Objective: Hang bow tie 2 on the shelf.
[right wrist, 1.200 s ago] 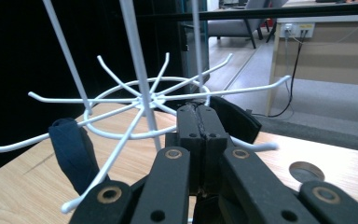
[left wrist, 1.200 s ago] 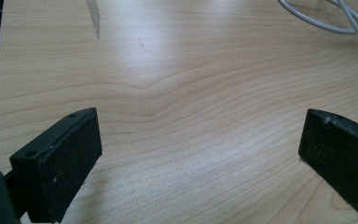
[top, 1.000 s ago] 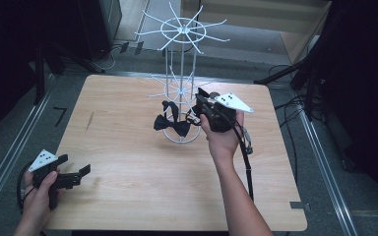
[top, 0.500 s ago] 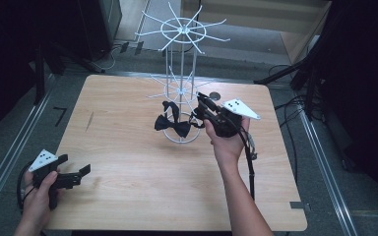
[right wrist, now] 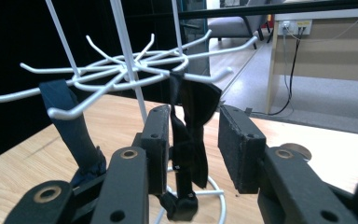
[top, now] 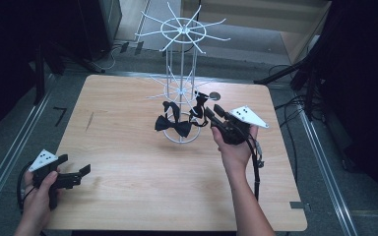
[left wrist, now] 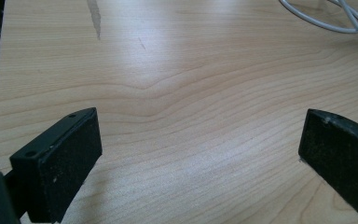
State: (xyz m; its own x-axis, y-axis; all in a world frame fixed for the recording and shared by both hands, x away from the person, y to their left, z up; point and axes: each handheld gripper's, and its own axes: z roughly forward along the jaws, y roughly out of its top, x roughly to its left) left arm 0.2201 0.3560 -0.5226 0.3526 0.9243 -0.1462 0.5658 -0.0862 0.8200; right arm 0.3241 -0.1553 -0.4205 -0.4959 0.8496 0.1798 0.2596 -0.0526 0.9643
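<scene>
Light wood table (top: 128,147), dark room; both hand-held grippers' jaws apart.

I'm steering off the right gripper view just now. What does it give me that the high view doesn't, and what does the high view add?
The right gripper view alone shows the black bow tie hanging from a rack arm, between the open jaws of the right gripper, and a dark strap looped over another arm.

The high view alone shows the whole white wire rack with its upper tier, the left gripper open and low at the table's near left corner, and two more bow ties beside the rack's post.

Both show the rack's lower tier, the hanging tie and the wooden tabletop.
</scene>
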